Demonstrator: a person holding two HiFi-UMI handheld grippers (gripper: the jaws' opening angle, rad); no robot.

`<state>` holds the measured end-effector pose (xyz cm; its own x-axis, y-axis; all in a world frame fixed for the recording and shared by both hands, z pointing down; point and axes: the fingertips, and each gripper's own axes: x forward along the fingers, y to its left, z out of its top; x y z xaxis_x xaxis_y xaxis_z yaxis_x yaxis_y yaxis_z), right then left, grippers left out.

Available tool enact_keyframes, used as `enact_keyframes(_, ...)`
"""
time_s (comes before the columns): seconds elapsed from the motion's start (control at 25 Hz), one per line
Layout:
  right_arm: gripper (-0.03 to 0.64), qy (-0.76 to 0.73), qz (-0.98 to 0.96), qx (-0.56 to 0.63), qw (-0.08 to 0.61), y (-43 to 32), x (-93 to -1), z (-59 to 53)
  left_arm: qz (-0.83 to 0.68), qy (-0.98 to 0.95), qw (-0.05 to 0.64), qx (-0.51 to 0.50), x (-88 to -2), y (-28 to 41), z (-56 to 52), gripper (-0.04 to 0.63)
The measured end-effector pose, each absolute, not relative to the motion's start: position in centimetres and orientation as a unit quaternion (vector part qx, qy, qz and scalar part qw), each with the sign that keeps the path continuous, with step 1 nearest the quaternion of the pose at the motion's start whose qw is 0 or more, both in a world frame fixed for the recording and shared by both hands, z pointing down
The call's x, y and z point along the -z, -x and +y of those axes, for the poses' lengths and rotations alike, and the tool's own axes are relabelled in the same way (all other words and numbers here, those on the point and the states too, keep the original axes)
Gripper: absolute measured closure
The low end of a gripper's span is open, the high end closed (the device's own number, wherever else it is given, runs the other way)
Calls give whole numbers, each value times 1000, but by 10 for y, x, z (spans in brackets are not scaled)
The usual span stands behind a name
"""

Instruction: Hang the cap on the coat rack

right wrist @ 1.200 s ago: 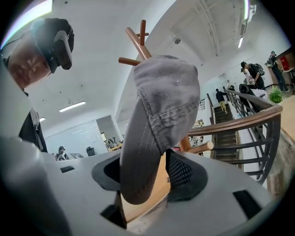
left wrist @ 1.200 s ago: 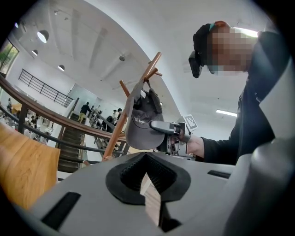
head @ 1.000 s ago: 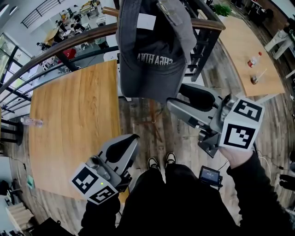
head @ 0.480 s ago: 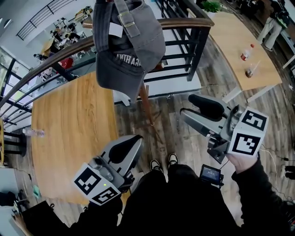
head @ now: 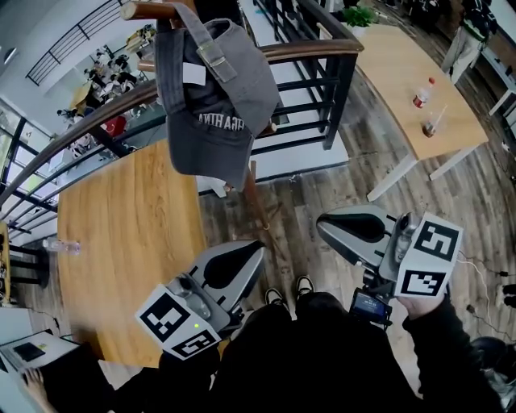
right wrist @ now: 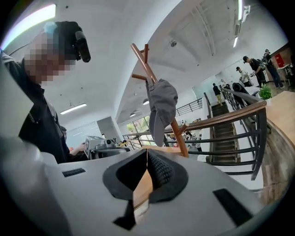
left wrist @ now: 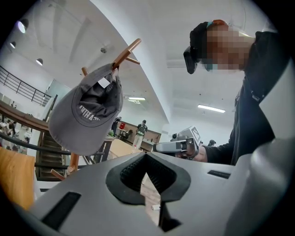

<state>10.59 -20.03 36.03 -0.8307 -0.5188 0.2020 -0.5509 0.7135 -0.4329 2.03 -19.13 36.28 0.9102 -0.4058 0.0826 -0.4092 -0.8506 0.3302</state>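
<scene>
- The right claw (head: 322, 227) has its two jaws pressed together, with nothing between them. They have just been closing on empty air.
- The left claw (head: 256, 247) is beside it but well apart. It is also pressed together and carries nothing.
- Above and ahead of both claws, well clear of them, the grey fabric baseball cap (head: 214, 105) hangs from an upper peg of the brown wooden coat rack (head: 150, 10), it seems by its back strap.
- Behind the rack runs a dark metal railing with a wooden handrail (head: 310, 50).
- I judge that the hanging step is done and that this moment is the retreat.
- The next move only calls for keeping both claws away from the brim, so that the cap is not knocked off.
- One second ago the right claw stood spread wide just under the cap. Now it is closed and the cap is farther from both claws, while the left claw looks unchanged.
</scene>
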Motion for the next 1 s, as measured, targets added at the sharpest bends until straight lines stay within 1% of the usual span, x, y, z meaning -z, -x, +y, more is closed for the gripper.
enact_keyframes(0.28, 598, -284, -927, -245, 13, -90, -352, -187, -208, -963, 169, -8, -359, -12, -186, 595)
enact_keyframes(0.52, 598, -285, -930, -233, 19, -81, -366, -180, -201, -964, 174, -2, -380, -11, -177, 595)
enact_keyframes(0.76, 600, -267, -939, -212, 34, -26, -365, -192, -220, -960, 175, 2, -386, 41, -186, 595)
enact_keyframes(0.88, 600, -273, -938, -207, 47, -32, -364, -196, -228, -957, 177, -3, -378, 46, -185, 595)
enact_keyframes(1.0, 600, -275, -936, -216, 45, -46, -369, -193, -234, -957, 171, 0, -375, 41, -177, 595)
